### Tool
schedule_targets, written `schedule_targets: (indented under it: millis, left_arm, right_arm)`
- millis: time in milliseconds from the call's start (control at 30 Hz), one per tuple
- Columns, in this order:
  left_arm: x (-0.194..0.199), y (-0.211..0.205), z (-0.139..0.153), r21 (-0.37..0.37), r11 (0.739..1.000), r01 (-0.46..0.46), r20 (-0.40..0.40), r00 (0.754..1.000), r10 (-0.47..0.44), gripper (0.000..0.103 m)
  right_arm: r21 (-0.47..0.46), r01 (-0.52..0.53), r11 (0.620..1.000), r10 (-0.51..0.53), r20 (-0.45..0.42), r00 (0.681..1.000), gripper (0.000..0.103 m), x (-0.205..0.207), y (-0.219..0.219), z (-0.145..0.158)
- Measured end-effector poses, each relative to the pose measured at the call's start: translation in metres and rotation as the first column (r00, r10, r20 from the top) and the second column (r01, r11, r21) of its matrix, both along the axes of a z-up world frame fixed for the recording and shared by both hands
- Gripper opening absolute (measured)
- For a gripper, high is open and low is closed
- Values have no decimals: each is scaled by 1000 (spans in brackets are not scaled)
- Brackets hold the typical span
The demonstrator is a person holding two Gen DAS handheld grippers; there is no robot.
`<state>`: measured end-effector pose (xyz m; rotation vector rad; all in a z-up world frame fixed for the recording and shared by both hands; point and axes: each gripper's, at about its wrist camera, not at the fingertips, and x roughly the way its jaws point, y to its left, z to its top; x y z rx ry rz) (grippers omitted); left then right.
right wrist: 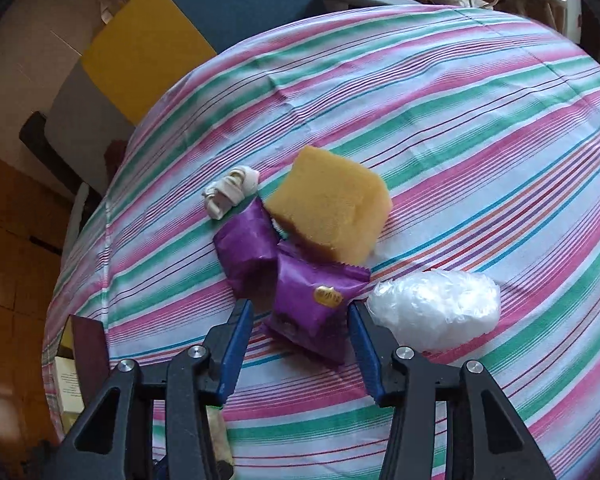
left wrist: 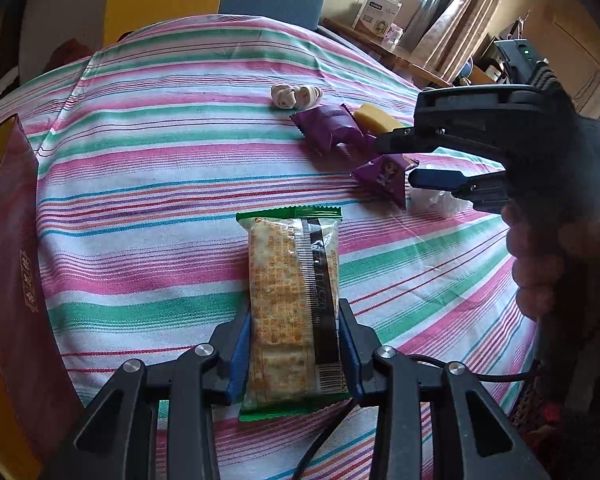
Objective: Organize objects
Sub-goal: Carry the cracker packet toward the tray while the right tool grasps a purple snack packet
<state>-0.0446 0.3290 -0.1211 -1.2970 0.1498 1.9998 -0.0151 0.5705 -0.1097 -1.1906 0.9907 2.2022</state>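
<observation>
My left gripper (left wrist: 294, 316) is shut on a green-edged packet of crackers (left wrist: 288, 280), gripped by its long sides just above the striped tablecloth (left wrist: 160, 200). In the right wrist view my right gripper (right wrist: 300, 306) straddles a purple snack packet (right wrist: 308, 312) lying on the cloth. Its right pad is at the packet's corner and a gap shows at the left pad. The left wrist view shows the same right gripper (left wrist: 394, 162) around that purple packet (left wrist: 384, 176).
A second purple packet (right wrist: 246, 252), a yellow sponge (right wrist: 328, 212) and a coiled white cable (right wrist: 230, 192) lie just beyond. A wad of clear plastic (right wrist: 436, 312) sits right of the right finger. A dark red box (left wrist: 12, 260) lies at the table's left edge.
</observation>
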Motion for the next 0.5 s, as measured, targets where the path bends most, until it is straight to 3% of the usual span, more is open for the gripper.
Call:
schedule_targets:
  millis: [267, 300, 333, 500]
  left_arm:
    - [5, -3, 1, 7, 1000, -3, -24, 1000, 3, 39]
    - [6, -3, 1, 6, 1000, -4, -28, 1000, 4, 39]
    - [6, -3, 1, 6, 1000, -4, -32, 999, 4, 39]
    - [9, -3, 2, 3, 1000, 0, -50, 999, 0, 39]
  right_arm:
    - [8, -32, 999, 32, 31, 999, 51, -15, 0, -8]
    - [30, -42, 999, 40, 47, 998, 49, -17, -2, -8]
    - [52, -55, 997, 51, 73, 996, 40, -19, -3, -9]
    - [78, -138, 987, 128, 127, 984, 32, -22, -15, -7]
